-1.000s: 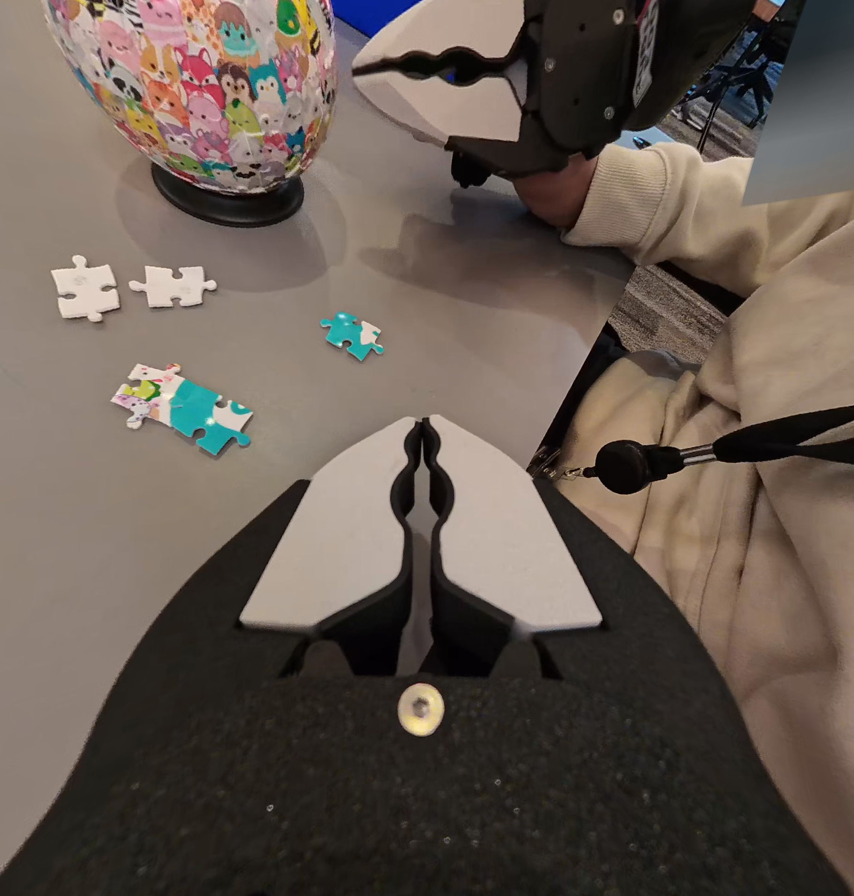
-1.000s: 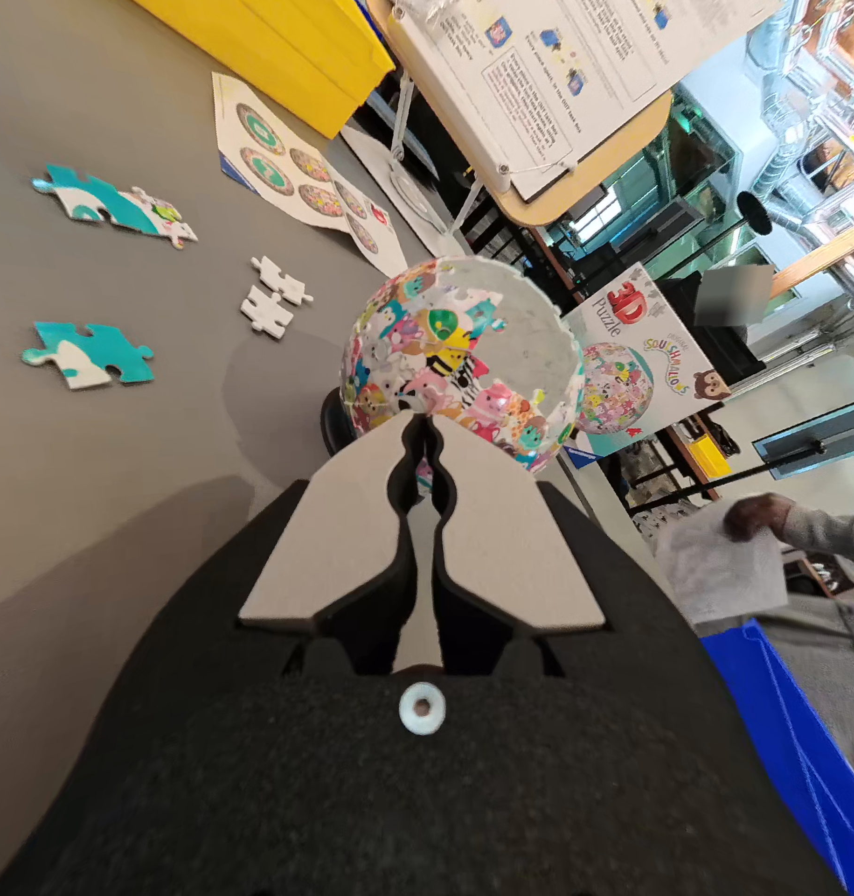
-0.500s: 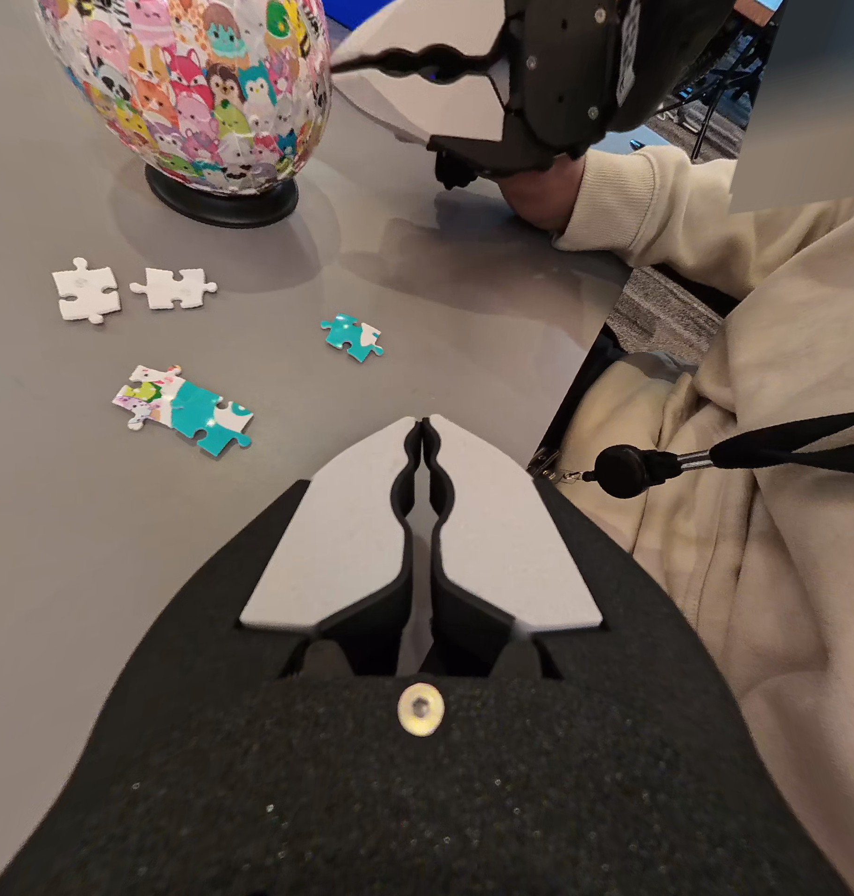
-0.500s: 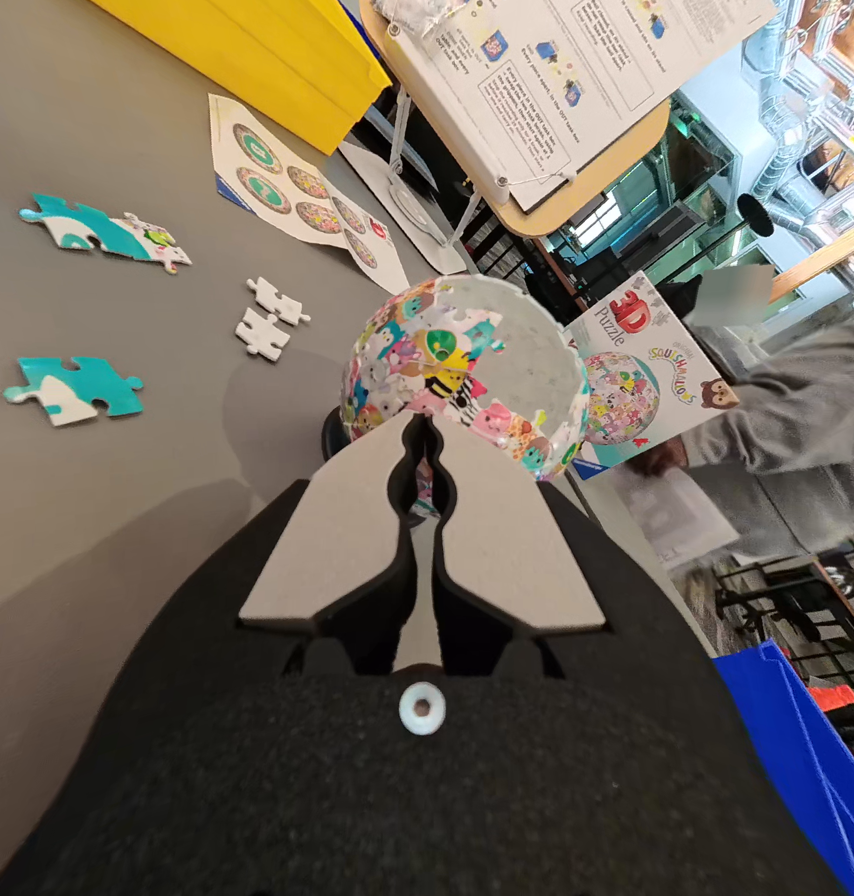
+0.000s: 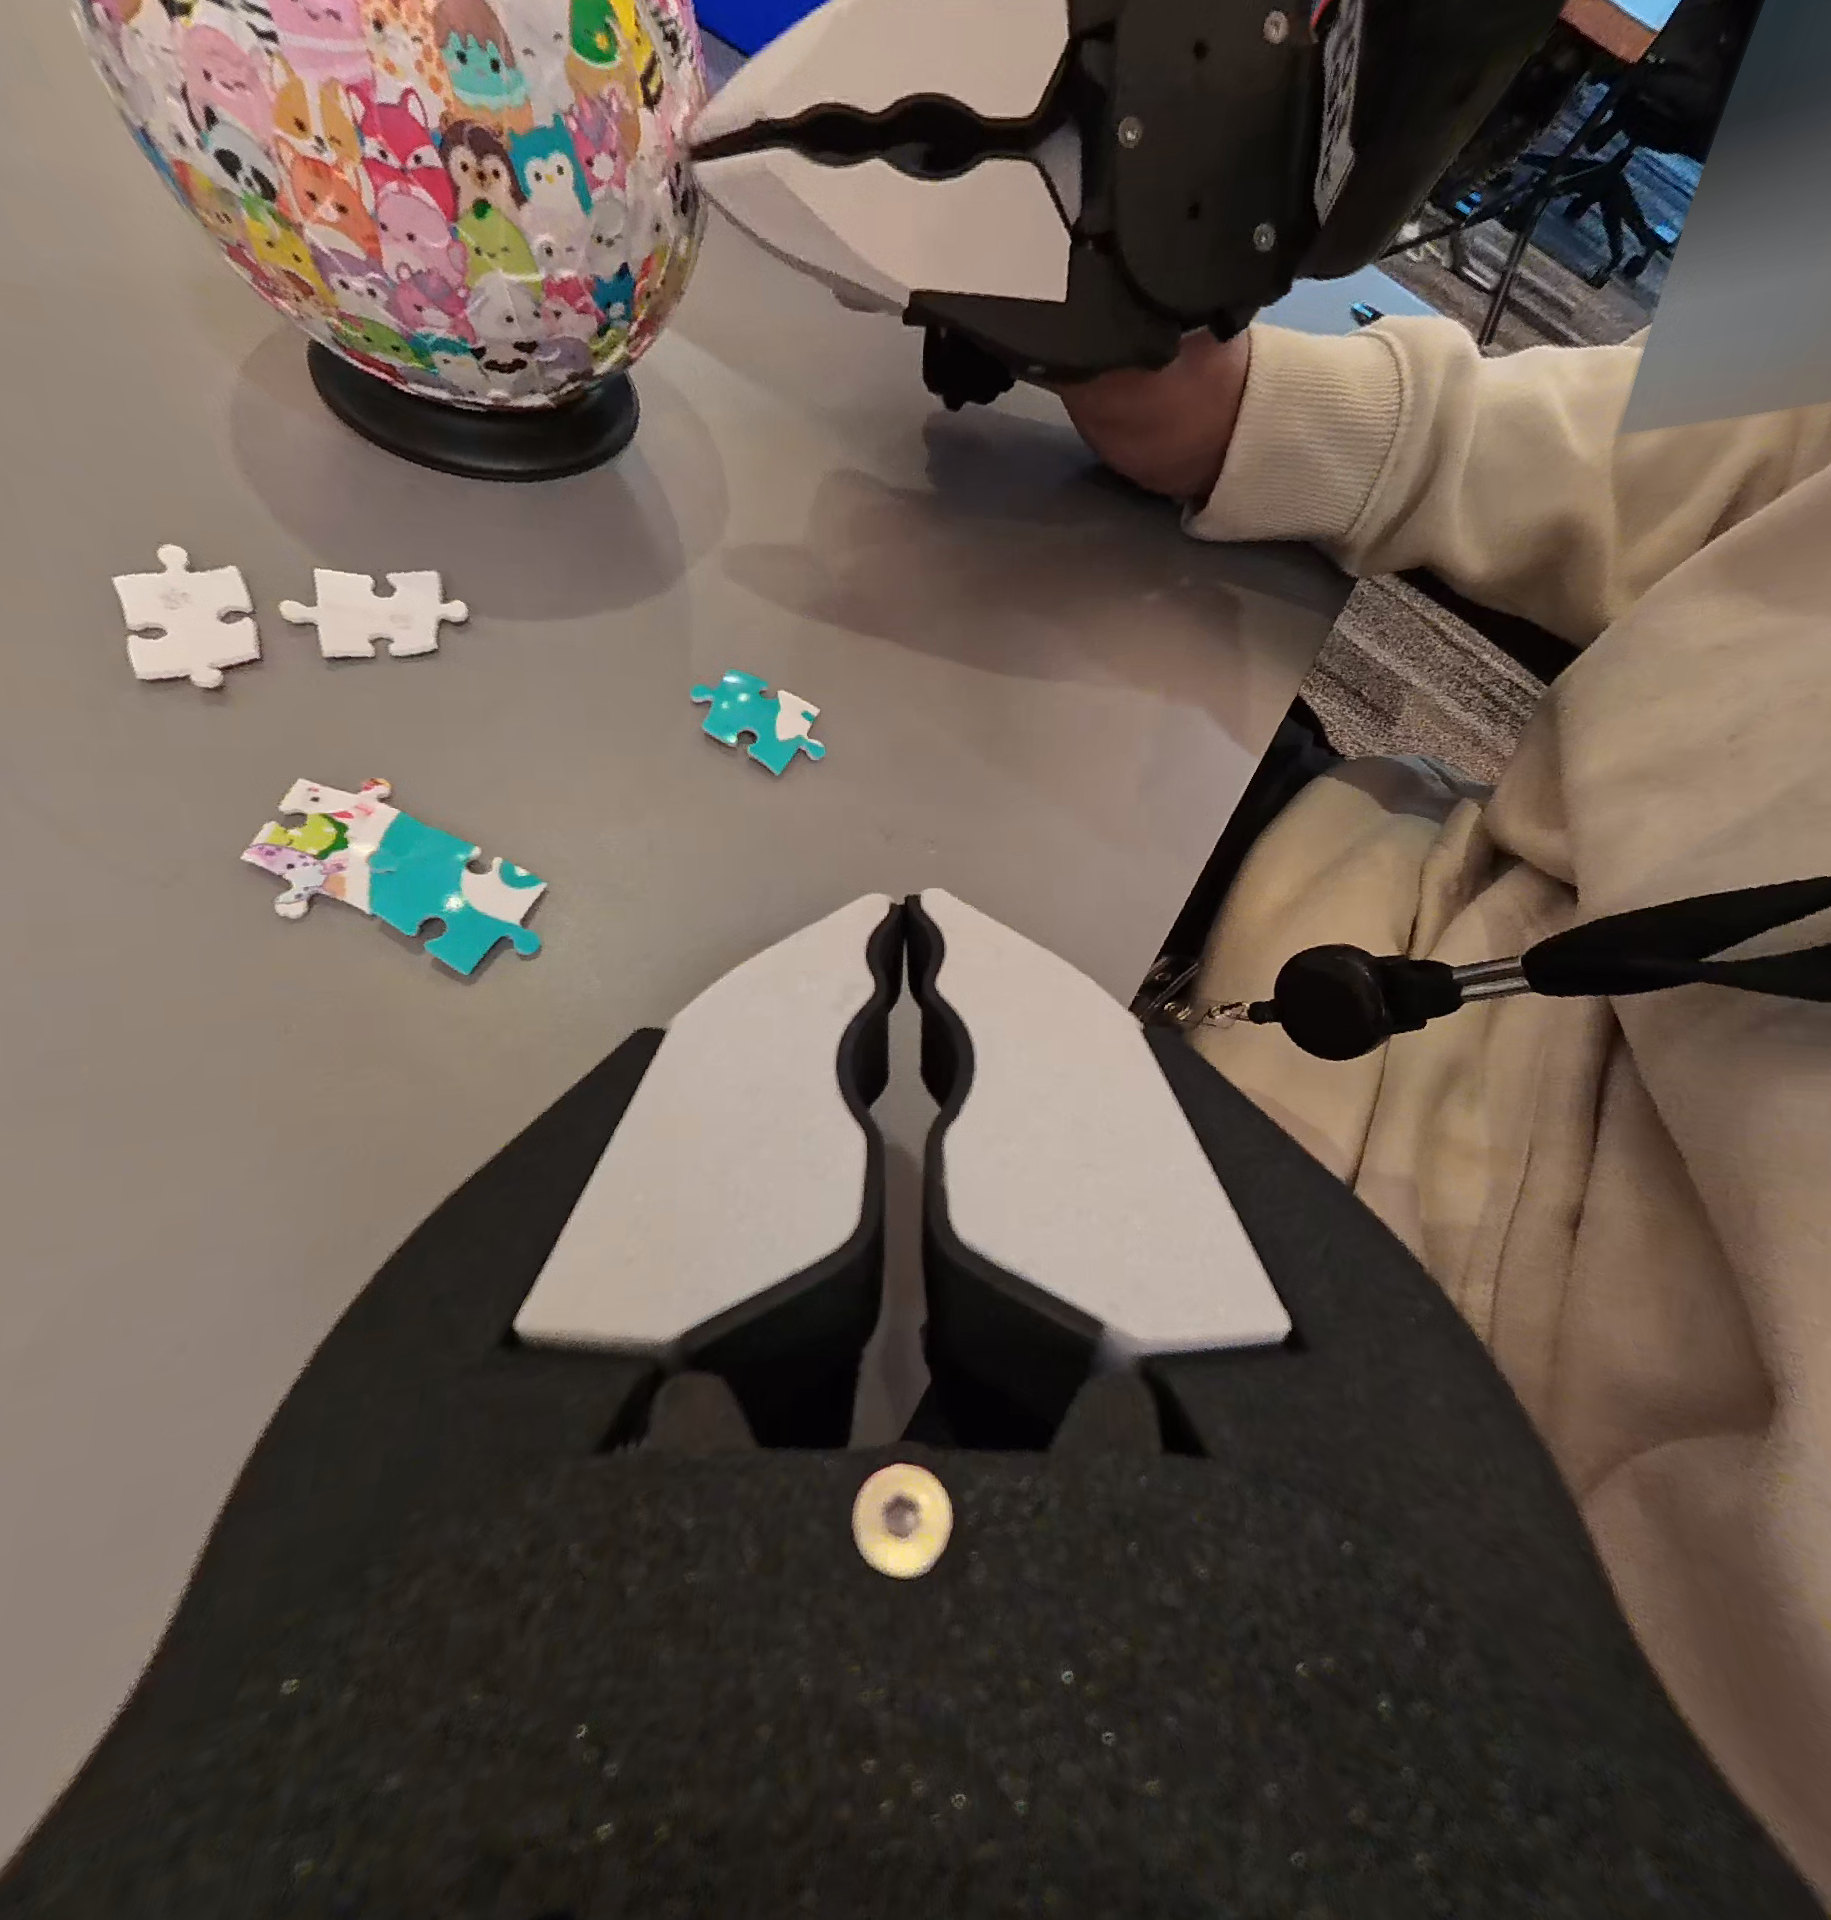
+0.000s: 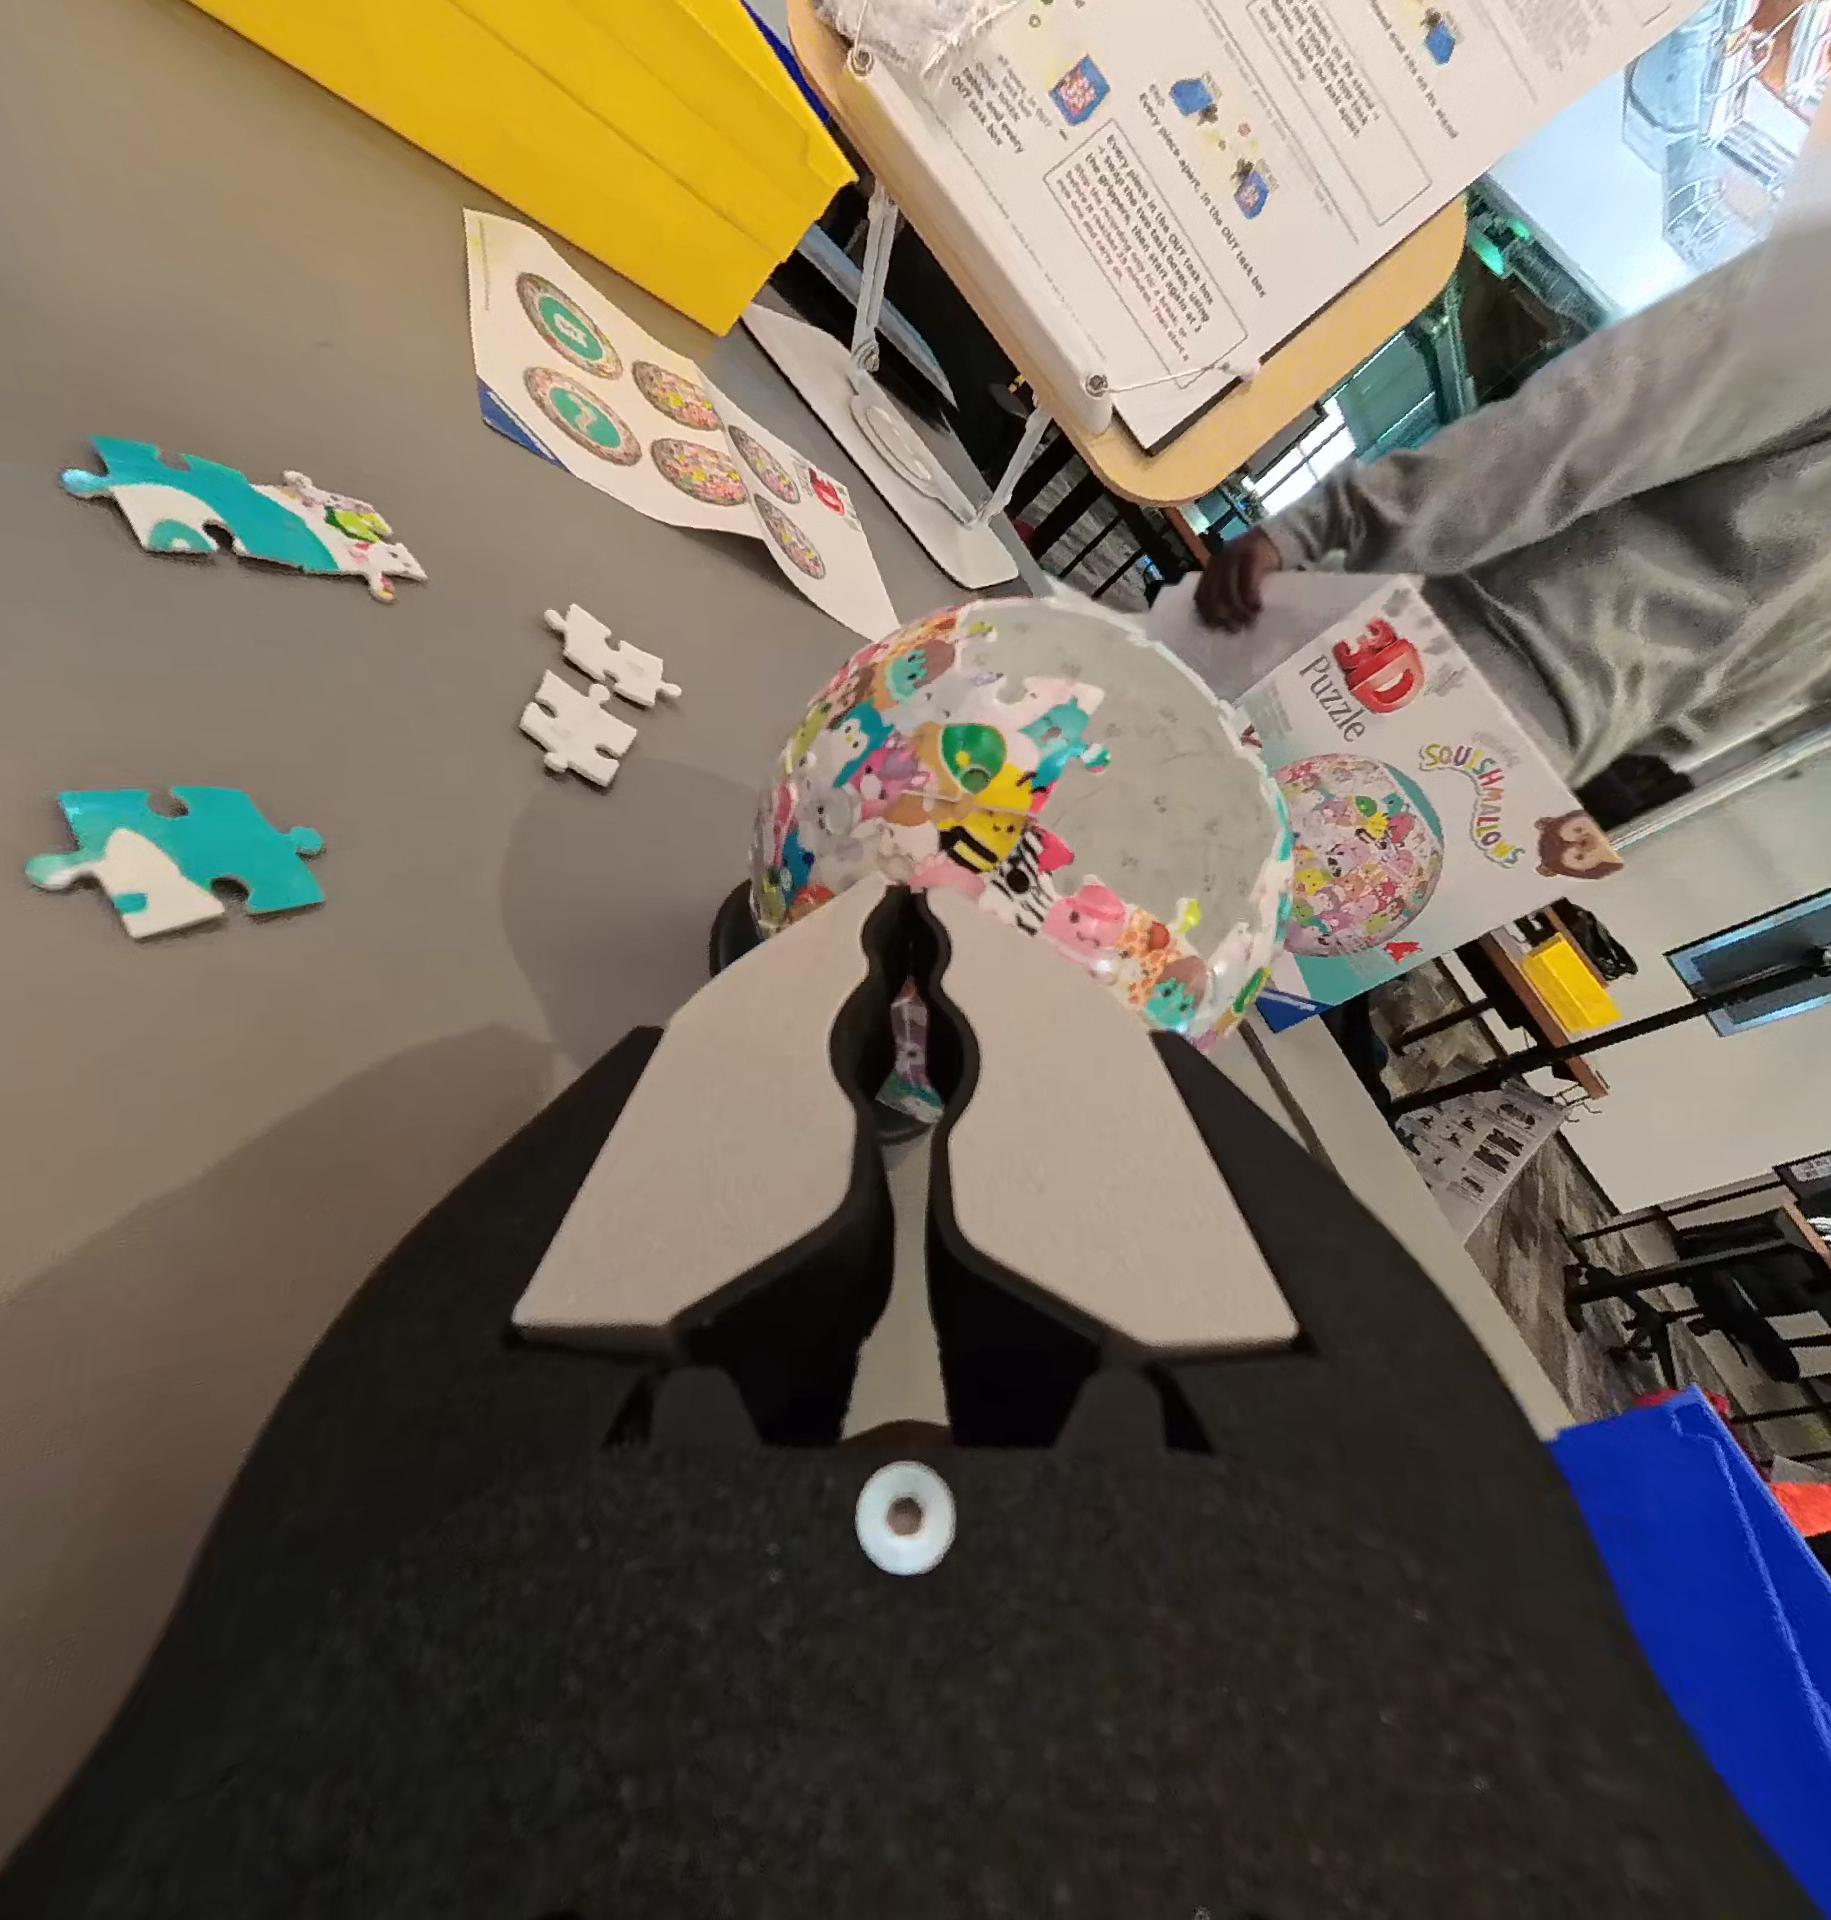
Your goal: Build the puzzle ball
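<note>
on the left of the grey table (image 5: 215, 1195), seen from the left wrist view, the puzzle ball (image 5: 423, 177) stands on its black ring stand (image 5: 475, 426). in front of it lie two white face-down pieces (image 5: 277, 618), a joined strip of pieces (image 5: 397, 873) and a single teal piece (image 5: 760, 719). lower in the middle, the left gripper (image 5: 906, 909) hangs over the table edge with its jaws closed on nothing.

to the right, the right gripper (image 5: 724, 156) has come closer: a second ago it was apart from the ball, and now its closed tips reach the ball's side, touching or nearly so. from the right wrist view the ball (image 6: 994, 821) is open at the top, with its pale inside showing, and the right gripper (image 6: 906, 909) points at its outer wall. its jaws are together and i see no piece held between them. behind stand the puzzle box (image 6: 1410, 790) and a yellow bin (image 6: 578, 135).

my judgement: the right gripper goes to steady or press the ball, not to add a piece. the ball is partly built, and the loose pieces are not yet placed.
</note>
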{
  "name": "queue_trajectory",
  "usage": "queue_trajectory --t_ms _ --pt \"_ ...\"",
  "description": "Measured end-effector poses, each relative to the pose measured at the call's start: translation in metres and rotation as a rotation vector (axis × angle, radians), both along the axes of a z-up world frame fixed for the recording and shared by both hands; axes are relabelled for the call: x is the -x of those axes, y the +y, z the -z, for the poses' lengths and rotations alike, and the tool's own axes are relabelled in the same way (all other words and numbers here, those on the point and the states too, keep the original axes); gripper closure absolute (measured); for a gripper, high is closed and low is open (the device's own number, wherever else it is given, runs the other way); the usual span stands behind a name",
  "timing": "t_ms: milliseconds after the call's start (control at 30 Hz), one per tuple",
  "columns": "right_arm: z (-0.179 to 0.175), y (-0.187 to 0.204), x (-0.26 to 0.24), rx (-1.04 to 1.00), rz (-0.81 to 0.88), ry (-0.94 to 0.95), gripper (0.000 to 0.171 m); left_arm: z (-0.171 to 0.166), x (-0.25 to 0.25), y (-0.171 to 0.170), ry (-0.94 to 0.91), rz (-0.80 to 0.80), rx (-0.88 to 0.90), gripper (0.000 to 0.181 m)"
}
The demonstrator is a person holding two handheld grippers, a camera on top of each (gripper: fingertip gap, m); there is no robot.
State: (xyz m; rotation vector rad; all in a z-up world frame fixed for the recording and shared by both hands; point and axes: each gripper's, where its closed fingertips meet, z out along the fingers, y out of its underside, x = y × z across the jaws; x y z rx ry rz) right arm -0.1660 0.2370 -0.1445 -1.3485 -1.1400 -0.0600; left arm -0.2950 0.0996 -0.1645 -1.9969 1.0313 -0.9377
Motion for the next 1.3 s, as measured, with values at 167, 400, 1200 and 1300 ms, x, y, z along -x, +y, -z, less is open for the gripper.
queue_trajectory --t_ms 167,400,1200,1300 --pt "-0.007 -0.006 -0.008 -0.022 0.012 0.034 0.171 0.0 0.001 0.0 0.004 -0.005 -0.008 0.181" --pt "-0.011 0.011 -0.015 -0.017 0.059 0.065 0.171 -0.001 0.0 0.0 0.003 0.0 -0.005 0.181" --pt "-0.012 0.02 -0.023 0.02 0.078 0.115 0.171 0.002 0.001 0.0 0.013 -0.001 -0.003 0.181" --pt "-0.01 0.023 -0.021 0.031 0.075 0.106 0.171 0.003 0.0 0.0 0.013 0.002 0.002 0.181"
